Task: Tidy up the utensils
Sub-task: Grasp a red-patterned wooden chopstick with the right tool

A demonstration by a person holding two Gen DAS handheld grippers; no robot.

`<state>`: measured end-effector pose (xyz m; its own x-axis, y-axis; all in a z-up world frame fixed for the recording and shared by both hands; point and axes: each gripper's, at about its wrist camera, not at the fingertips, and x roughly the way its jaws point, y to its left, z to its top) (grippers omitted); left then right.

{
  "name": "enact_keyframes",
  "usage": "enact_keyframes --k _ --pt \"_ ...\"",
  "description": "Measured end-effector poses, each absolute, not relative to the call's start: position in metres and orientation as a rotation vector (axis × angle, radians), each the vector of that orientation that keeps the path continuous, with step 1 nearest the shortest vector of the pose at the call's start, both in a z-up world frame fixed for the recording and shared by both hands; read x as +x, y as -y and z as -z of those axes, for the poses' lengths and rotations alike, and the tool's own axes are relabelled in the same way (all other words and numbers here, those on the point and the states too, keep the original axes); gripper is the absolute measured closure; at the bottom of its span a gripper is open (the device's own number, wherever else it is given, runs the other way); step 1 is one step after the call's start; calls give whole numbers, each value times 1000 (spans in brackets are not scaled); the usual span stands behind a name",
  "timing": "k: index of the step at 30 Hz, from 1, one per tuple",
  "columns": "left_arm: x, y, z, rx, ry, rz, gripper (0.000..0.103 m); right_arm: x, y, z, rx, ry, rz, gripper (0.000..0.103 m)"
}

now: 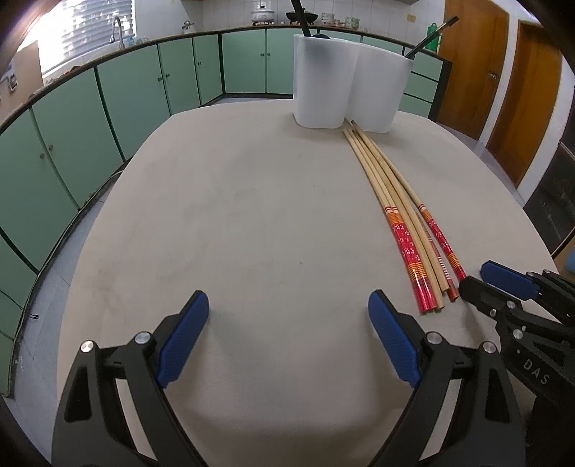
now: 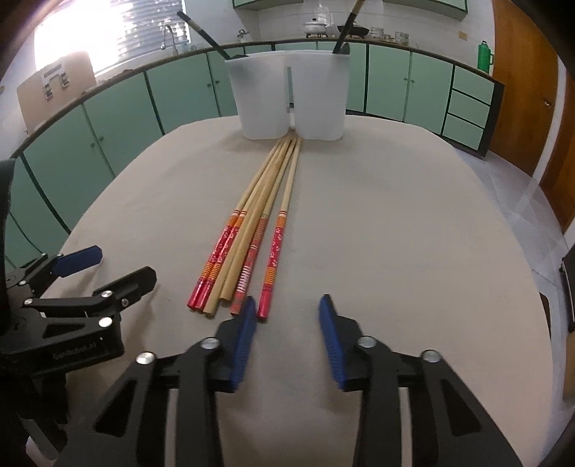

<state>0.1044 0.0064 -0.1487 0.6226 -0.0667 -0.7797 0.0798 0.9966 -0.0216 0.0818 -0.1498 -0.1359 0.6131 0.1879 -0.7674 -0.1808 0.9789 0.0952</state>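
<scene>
Several long bamboo chopsticks with red patterned handles lie in a bundle on the beige table, tips against a white two-compartment holder. A dark utensil handle stands in each compartment. My right gripper hovers at the handle ends, jaws partly apart. The rightmost chopstick's end lies just inside its left pad, and I see no pad pressing on it. My left gripper is wide open over bare table left of the bundle, holding nothing.
Green kitchen cabinets curve round the back, with a sink faucet at the left and wooden doors at the right. Each gripper shows in the other's view: right gripper, left gripper.
</scene>
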Motion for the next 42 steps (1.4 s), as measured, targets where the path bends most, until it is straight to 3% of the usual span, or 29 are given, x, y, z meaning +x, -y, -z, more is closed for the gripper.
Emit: enact_keyframes --k 6,42 --pt "104 -4 150 29 -897 87 15 82 145 137 9 -884 -241 96" --pt "102 29 150 53 -933 113 13 83 183 139 54 -878 -163 97"
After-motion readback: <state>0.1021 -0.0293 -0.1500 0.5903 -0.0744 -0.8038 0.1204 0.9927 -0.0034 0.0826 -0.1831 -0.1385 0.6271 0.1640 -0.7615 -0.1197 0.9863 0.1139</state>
